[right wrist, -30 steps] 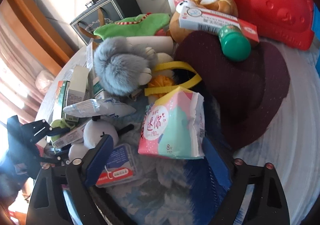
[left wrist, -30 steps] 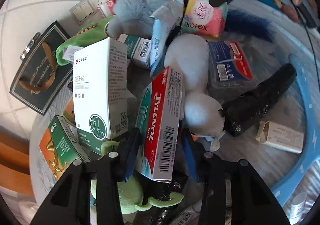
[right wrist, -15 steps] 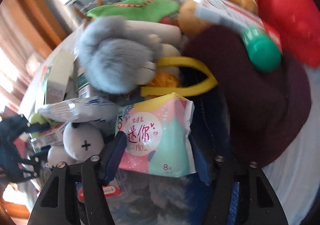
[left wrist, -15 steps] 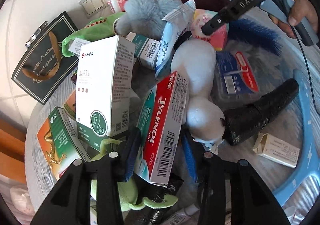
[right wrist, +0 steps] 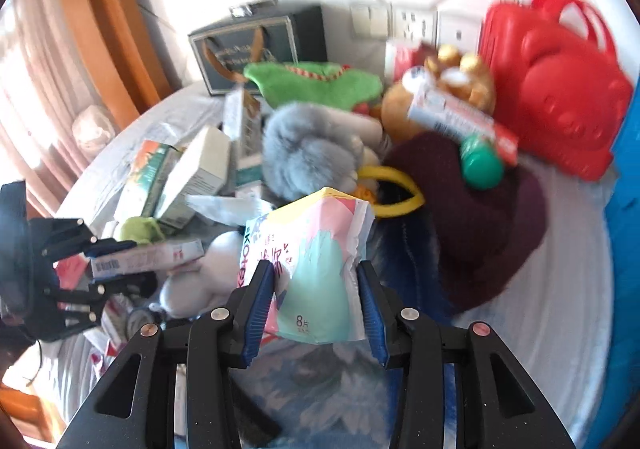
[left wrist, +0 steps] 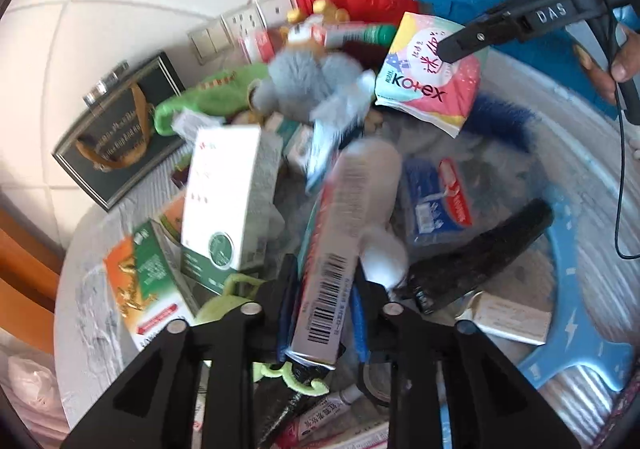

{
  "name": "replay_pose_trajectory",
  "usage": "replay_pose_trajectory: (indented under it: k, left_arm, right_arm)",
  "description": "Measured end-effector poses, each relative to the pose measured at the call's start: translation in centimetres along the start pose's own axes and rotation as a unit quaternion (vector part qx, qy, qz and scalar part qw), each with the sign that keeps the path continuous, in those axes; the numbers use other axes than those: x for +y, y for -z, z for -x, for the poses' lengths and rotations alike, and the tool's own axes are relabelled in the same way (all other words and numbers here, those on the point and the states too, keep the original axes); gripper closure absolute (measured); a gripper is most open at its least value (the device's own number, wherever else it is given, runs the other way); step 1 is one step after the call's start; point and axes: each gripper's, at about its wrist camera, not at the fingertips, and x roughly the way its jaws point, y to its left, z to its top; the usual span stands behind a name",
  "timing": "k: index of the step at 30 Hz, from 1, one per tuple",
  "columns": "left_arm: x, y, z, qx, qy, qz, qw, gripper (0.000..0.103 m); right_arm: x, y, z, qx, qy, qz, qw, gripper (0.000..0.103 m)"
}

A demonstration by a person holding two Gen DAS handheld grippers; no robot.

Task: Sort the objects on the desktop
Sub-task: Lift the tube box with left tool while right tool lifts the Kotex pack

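Cluttered round white counter [left wrist: 568, 153]: plush toys, cartons, red plastic case [right wrist: 560, 89], all heaped together.

Right tongs [right wrist: 316, 301]: jaws have just been closing, and the blue pads now press both sides of the pink-and-teal soft plastic pad pack [right wrist: 316, 269]. In the left wrist view the pack hangs up off the pile, gripped at one edge. Judgement: light, squashy, slick film. It'll deform and can slide out of a light squeeze, so the hold wants to be across the body, not on the sealed flap.

Left tongs [left wrist: 326, 309]: jaws have just been closing too, now clamped on the narrow faces of the long red-and-white cardboard medicine box [left wrist: 332, 269], barcode end nearest the camera, far end over the white plush [left wrist: 380, 249]. Judgement: light, stiff, crushable if squeezed hard. The grip is near one end, so the box may pivot; a mid-length hold would be steadier.

Both views blurred.
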Motion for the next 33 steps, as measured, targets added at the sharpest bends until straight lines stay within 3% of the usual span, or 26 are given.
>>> replay_pose_trajectory:
  k: [8,12,16,20,23,27,31,33]
  left_arm:
    - [-1.1,-2.1,5.5,-0.062,-0.019,-0.013,0.9978,0.084]
    - [-2.6,-2.2,7.0,-0.051,-0.007,-0.01,0.9986,0.084]
    - [-3.2,-1.0,6.5,-0.019,-0.038,0.01,0.999,0.082]
    - [-3.3,0.4,4.8,0.005,-0.02,0.039,0.999,0.075]
    - [-2.7,0.8,3.9,-0.004,-0.003,0.084,0.9965,0.075]
    - [-1.6,0.5,2.9,-0.01,0.055,0.143,0.9882,0.073]
    - [-2.1,0.4,1.7,0.005,0.048,0.147,0.9879,0.072]
    - [-2.2,0.5,1.4,-0.002,0.021,0.142,0.9896,0.072]
  right_arm:
    - [1.0,0.1,10.0,-0.093,0.032,-0.001,0.995,0.062]
    - [1.2,1.3,14.7,-0.127,0.049,-0.019,0.99,0.062]
    - [1.8,3.1,17.7,-0.143,0.053,-0.044,0.987,0.062]
    - [2.5,4.3,18.8,-0.145,0.049,-0.063,0.986,0.062]
    - [3.0,5.1,18.7,-0.136,0.047,-0.072,0.987,0.062]
    - [3.1,6.2,18.3,-0.12,0.041,-0.08,0.989,0.062]
    - [2.5,6.6,17.8,-0.116,0.034,-0.094,0.988,0.062]
    - [2.3,6.7,17.7,-0.116,0.034,-0.097,0.988,0.062]
